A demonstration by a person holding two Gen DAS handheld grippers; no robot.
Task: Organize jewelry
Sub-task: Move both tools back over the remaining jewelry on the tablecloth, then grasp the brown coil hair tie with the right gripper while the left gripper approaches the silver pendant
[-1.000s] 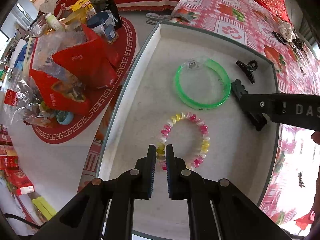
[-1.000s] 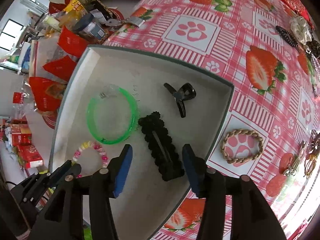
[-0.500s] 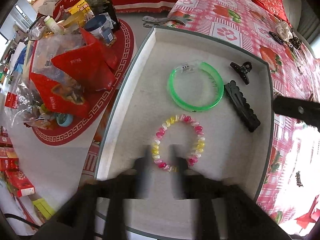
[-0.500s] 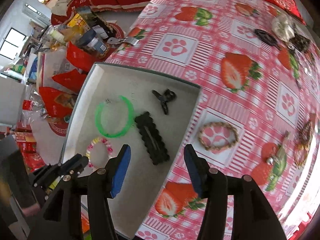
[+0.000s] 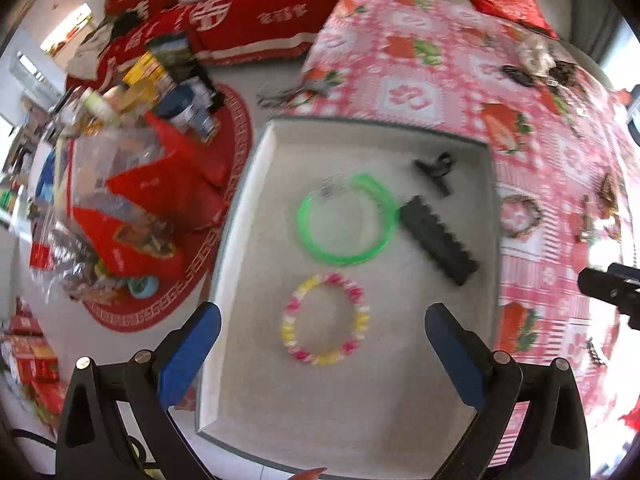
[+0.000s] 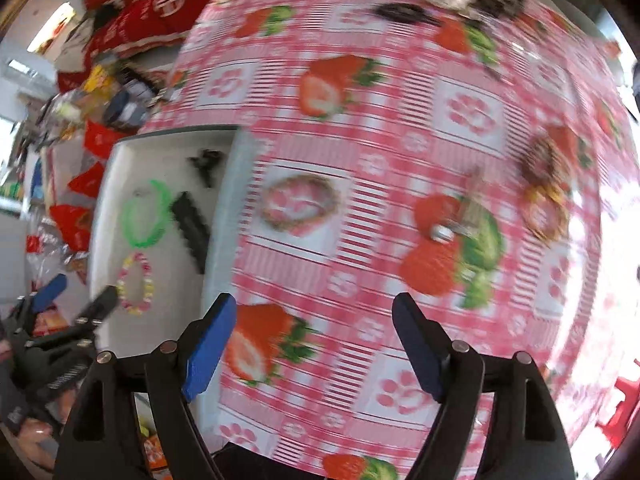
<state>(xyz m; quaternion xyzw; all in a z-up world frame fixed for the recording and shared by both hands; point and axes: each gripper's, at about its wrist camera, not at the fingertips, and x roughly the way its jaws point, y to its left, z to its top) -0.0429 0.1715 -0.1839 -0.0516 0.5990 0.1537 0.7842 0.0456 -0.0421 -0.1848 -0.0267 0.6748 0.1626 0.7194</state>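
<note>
A grey tray (image 5: 256, 208) holds a green bangle (image 5: 347, 220), a pink and yellow bead bracelet (image 5: 325, 319), a long black hair clip (image 5: 439, 234) and a small black claw clip (image 5: 437, 168). My left gripper (image 5: 320, 354) is open and empty above the tray's near end, behind the bead bracelet. My right gripper (image 6: 312, 346) is open and empty above the strawberry tablecloth, right of the tray (image 6: 104, 216). A braided tan bracelet (image 6: 301, 208) lies on the cloth beside the tray; it also shows in the left wrist view (image 5: 520, 216).
More jewelry lies on the cloth: a keychain-like piece (image 6: 460, 224), brown rings (image 6: 546, 200) and dark hair pieces (image 6: 404, 10) at the far edge. Red bags and boxes (image 5: 132, 184) crowd a red mat left of the tray. Both views are motion-blurred.
My left gripper has opened, let go of the bead bracelet and pulled back. My right gripper has moved off the tray to the right, over the tablecloth.
</note>
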